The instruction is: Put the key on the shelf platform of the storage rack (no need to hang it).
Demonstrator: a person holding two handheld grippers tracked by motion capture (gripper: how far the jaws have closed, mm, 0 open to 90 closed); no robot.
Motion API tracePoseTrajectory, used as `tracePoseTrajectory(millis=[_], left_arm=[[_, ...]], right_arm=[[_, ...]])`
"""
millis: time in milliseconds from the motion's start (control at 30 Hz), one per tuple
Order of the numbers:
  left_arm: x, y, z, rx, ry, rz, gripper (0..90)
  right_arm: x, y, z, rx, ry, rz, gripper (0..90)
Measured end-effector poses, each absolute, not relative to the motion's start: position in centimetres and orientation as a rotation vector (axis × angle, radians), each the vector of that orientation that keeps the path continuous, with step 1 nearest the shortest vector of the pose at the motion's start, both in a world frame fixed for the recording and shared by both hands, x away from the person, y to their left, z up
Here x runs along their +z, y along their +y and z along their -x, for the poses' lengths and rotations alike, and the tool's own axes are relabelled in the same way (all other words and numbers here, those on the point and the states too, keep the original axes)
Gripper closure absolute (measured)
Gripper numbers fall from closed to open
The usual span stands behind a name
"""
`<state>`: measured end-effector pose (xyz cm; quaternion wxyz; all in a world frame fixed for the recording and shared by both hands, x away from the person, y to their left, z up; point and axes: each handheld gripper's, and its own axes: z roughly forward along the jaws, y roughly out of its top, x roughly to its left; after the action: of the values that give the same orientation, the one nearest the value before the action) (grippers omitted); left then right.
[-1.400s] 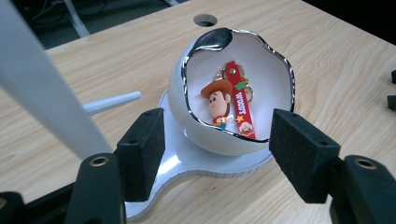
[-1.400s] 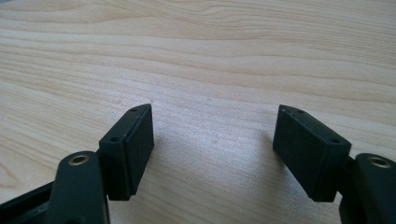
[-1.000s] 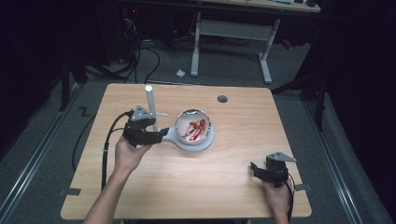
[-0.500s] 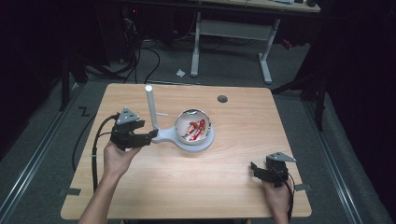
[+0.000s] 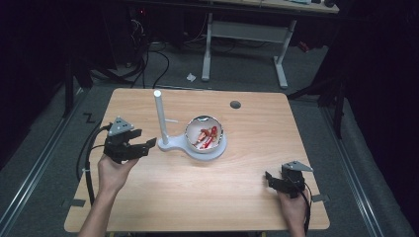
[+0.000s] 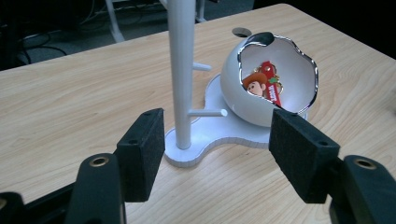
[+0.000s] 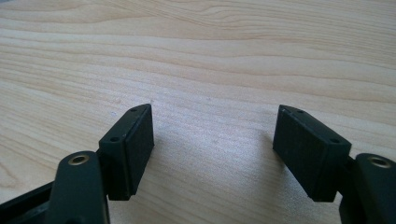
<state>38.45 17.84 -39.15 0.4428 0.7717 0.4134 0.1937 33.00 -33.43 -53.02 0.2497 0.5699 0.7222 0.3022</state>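
Observation:
A white stand (image 5: pixel 170 144) sits mid-table, with a tall post (image 5: pixel 158 113) and an egg-shaped white bowl (image 5: pixel 204 134) on its flat base. Red keychain figures (image 5: pixel 207 137) lie in the bowl. My left gripper (image 5: pixel 144 143) hovers just left of the stand, pointing at it, open and holding nothing. In the left gripper view the post (image 6: pixel 180 70), its short pegs and the bowl (image 6: pixel 280 100) with a cartoon figure (image 6: pixel 258 84) stand ahead of the open left gripper (image 6: pixel 217 154). My right gripper (image 5: pixel 272 180) rests near the front right corner, open over bare wood (image 7: pixel 215 144).
The wooden table (image 5: pixel 247 202) has a round cable hole (image 5: pixel 235 104) near its far edge. A black cable trails from the left gripper off the table's left side. Another desk's white legs (image 5: pixel 281 64) and floor cables lie beyond the far edge.
My left gripper has drawn back leftward from the stand's post, still open and holding nothing. The right gripper has stayed where it was.

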Motion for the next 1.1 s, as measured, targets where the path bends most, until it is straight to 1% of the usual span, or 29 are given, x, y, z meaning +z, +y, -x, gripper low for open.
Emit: tracePoseTrajectory(millis=[667, 1100], left_arm=[[-40.5, 21.6, -36.4, 0.498, 1.122, -1.832, 35.7], [-42.3, 22.7, -35.8, 0.476, 1.173, -1.812, 35.5]], right_arm=[[-53.0, -33.4, -33.0, 0.823, 1.968, -1.55, 29.3], [-53.0, -33.4, -33.0, 0.823, 1.966, -1.55, 29.3]])
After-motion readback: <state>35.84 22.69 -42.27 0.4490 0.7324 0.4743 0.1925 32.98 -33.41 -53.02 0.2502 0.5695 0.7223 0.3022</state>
